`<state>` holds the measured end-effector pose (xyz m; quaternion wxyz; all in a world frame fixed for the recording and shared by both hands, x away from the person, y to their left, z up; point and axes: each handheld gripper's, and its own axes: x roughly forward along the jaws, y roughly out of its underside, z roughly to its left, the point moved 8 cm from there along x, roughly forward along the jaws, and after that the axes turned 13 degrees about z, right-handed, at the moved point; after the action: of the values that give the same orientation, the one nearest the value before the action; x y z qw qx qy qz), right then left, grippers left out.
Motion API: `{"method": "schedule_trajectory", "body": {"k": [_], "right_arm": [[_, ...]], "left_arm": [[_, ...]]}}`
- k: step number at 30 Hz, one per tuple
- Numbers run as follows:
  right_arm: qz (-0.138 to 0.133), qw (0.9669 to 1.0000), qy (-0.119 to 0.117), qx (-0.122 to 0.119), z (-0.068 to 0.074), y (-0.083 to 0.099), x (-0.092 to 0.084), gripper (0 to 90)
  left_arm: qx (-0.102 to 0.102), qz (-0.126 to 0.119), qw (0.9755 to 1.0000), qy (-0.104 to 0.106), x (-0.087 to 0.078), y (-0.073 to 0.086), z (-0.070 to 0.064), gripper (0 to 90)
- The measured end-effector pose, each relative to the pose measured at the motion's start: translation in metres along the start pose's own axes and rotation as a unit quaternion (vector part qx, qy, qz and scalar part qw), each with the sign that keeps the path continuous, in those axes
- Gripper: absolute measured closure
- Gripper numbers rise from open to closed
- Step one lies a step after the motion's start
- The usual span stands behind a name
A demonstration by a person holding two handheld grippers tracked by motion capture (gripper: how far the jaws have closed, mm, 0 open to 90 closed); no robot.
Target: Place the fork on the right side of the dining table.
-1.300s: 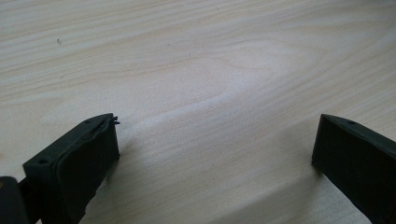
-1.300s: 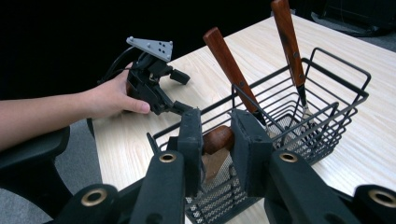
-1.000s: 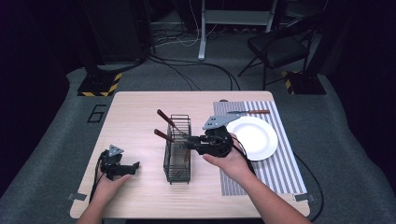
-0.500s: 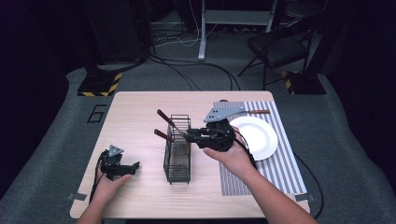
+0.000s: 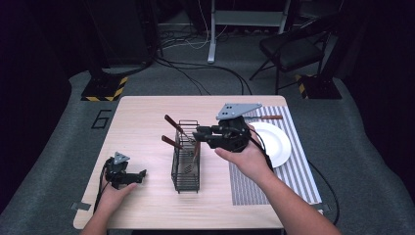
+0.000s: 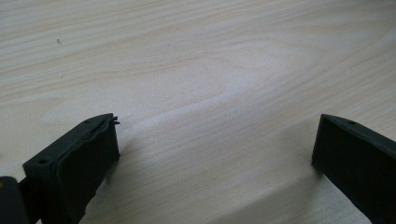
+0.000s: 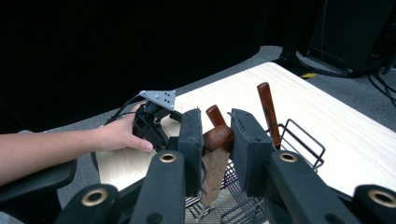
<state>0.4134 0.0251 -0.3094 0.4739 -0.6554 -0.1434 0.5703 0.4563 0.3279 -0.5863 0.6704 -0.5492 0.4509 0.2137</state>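
Note:
My right gripper (image 7: 217, 136) is shut on the top of a brown wooden utensil handle (image 7: 214, 173), which hangs down into a black wire basket (image 5: 186, 182). From above, the right gripper (image 5: 199, 134) hovers over the basket's right side, with the held utensil (image 5: 195, 151) dangling inside. Two more brown handles (image 5: 171, 122) (image 5: 169, 142) lean out of the basket to the left. My left gripper (image 5: 128, 177) rests on the wooden table (image 5: 142, 117) at the front left. Its jaws stand wide apart over bare wood (image 6: 215, 144).
A white plate (image 5: 274, 143) sits on a striped mat (image 5: 293, 172) to the right of the basket. Another brown-handled utensil (image 5: 270, 117) lies at the mat's far edge. A chair (image 5: 293, 49), stands and cables occupy the floor beyond the table.
My right gripper has risen above the basket, drawing the held utensil up with it. The left gripper has stayed put.

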Motion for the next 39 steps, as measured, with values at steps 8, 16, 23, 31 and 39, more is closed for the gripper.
{"method": "schedule_trajectory", "body": {"k": [8, 16, 23, 31, 39], "right_arm": [[-0.009, 0.9999, 0.009, -0.002, -0.001, -0.011, -0.020, 74.3], [-0.017, 0.9998, 0.011, 0.004, -0.007, -0.011, -0.039, 74.3], [-0.022, 0.9996, 0.013, 0.007, -0.011, -0.007, -0.050, 74.3], [-0.022, 0.9995, 0.020, 0.007, -0.013, 0.002, -0.058, 74.3], [-0.021, 0.9991, 0.033, 0.018, -0.024, 0.022, -0.056, 74.3]], "left_arm": [[0.000, 0.000, 1.0000, 0.000, 0.000, 0.000, 0.000, 0.3], [0.000, 0.000, 1.0000, 0.000, 0.000, 0.000, 0.000, 0.3], [0.000, 0.000, 1.0000, 0.000, 0.000, 0.000, 0.000, 0.3], [0.001, 0.000, 1.0000, 0.000, 0.000, 0.000, 0.000, 0.3], [0.000, -0.001, 1.0000, 0.000, 0.000, 0.000, 0.000, 0.3]]}}
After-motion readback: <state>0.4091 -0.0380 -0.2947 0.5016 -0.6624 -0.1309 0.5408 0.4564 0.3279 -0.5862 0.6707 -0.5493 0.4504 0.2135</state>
